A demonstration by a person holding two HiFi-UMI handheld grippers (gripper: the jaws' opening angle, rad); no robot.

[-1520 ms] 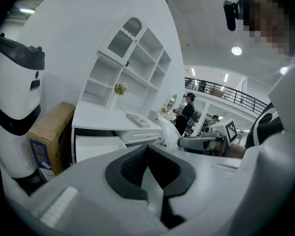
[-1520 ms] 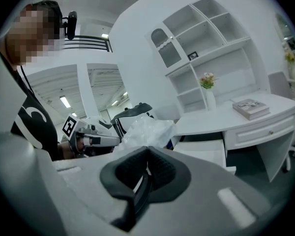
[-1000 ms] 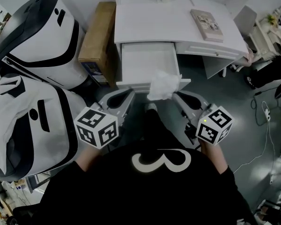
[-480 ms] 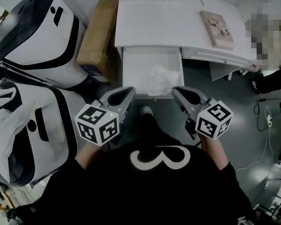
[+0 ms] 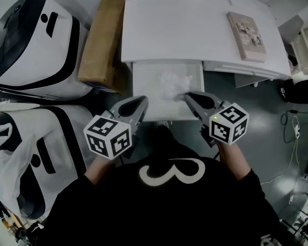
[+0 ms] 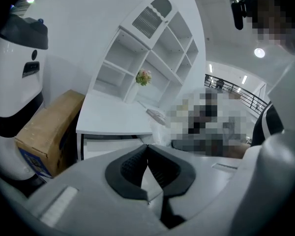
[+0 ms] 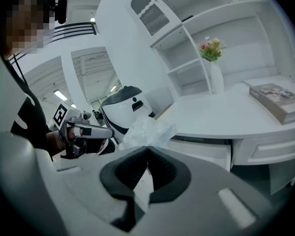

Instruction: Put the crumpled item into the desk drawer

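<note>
The crumpled item [image 5: 174,82], a wad of thin white plastic, sits low inside the open desk drawer [image 5: 142,83], toward its right side. My right gripper [image 5: 186,95] is shut on the wad's near edge; in the right gripper view the crumpled item [image 7: 145,129] bulges just past the closed tips of the right gripper [image 7: 147,147]. At the drawer's near left corner hovers my left gripper [image 5: 143,101], shut and holding nothing. In its own view the left gripper [image 6: 147,145] points at the drawer front [image 6: 113,144].
The white desk [image 5: 195,29] carries a book [image 5: 249,29] at its right. A cardboard box [image 5: 100,40] leans against its left side. Two large white-and-black machines [image 5: 36,40] [image 5: 31,152] fill the left. A flower vase [image 7: 211,53] stands on the shelves.
Both grippers have moved forward and down to the drawer. The crumpled item went from above the drawer's front edge to inside the drawer, still in the right gripper.
</note>
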